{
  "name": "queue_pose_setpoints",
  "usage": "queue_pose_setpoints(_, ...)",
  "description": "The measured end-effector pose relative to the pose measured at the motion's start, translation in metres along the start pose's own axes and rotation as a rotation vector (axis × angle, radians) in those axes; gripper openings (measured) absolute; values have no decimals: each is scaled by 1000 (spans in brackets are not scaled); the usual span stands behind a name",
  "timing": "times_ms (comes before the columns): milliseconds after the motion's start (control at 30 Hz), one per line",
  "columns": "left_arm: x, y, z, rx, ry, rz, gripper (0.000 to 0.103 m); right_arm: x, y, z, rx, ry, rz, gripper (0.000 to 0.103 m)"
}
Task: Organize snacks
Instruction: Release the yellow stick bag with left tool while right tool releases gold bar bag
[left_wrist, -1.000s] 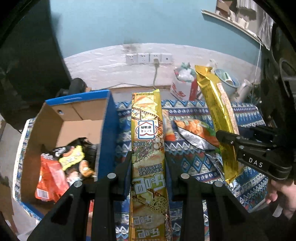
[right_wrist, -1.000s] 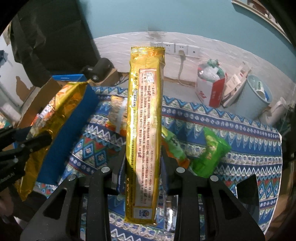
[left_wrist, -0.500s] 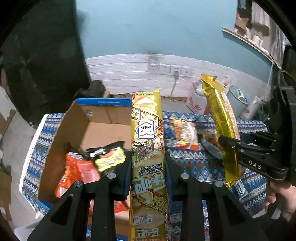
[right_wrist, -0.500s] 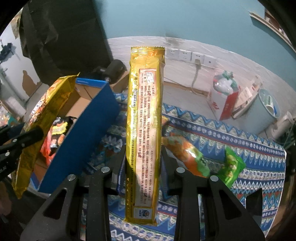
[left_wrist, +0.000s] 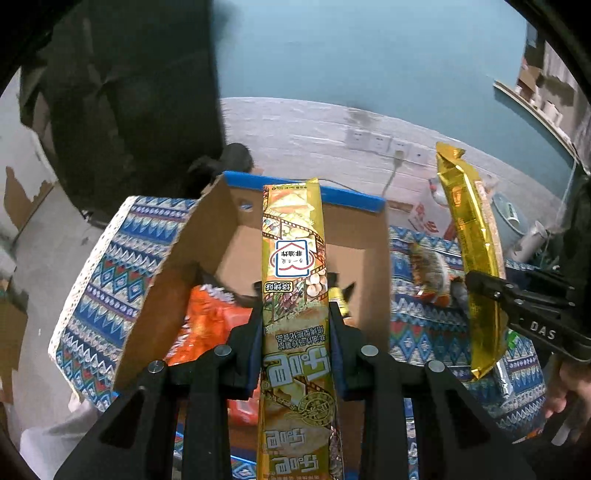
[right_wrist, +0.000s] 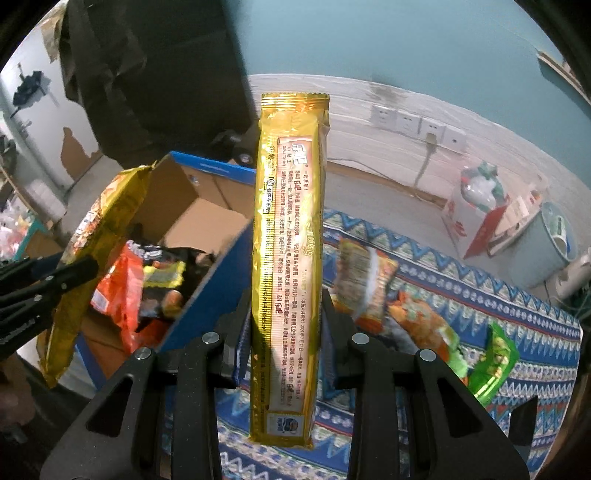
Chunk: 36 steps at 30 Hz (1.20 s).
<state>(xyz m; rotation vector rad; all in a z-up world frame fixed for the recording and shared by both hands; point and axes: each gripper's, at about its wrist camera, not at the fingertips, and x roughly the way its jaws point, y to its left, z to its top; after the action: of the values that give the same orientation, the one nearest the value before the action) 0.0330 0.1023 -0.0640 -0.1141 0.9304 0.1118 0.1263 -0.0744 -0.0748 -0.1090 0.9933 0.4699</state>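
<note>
L tool (left_wrist: 295, 325) clamped on gold snack pack (left_wrist: 293, 258), long axis along fingers, directly over open cardboard box (left_wrist: 207, 236) at bench left edge. R tool (right_wrist: 286, 314) clamped on second gold pack (right_wrist: 290, 221), beside box's right wall; L nearer drop.

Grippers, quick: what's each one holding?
Left gripper: shut on a long gold snack pack.
Right gripper: shut on another gold pack.

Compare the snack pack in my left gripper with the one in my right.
The left pack shows its picture-printed front and hangs over the open box; the right pack shows its text-covered back beside the box, above the cloth. Both are long gold packs, clamped upright.
</note>
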Motion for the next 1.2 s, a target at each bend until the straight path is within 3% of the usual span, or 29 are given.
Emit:
queue_pose_setpoints(600,19,55,-1,-134,52,35,33,15,64,36,-29,15,82,30)
queue_pose_setpoints(867,10,73,0,-180,46,57,57,24,100,50,-64,17,120,30)
queue_pose_setpoints(1200,4,95,-2,-226,36,86,57,59,117,51,-46,82,140,30)
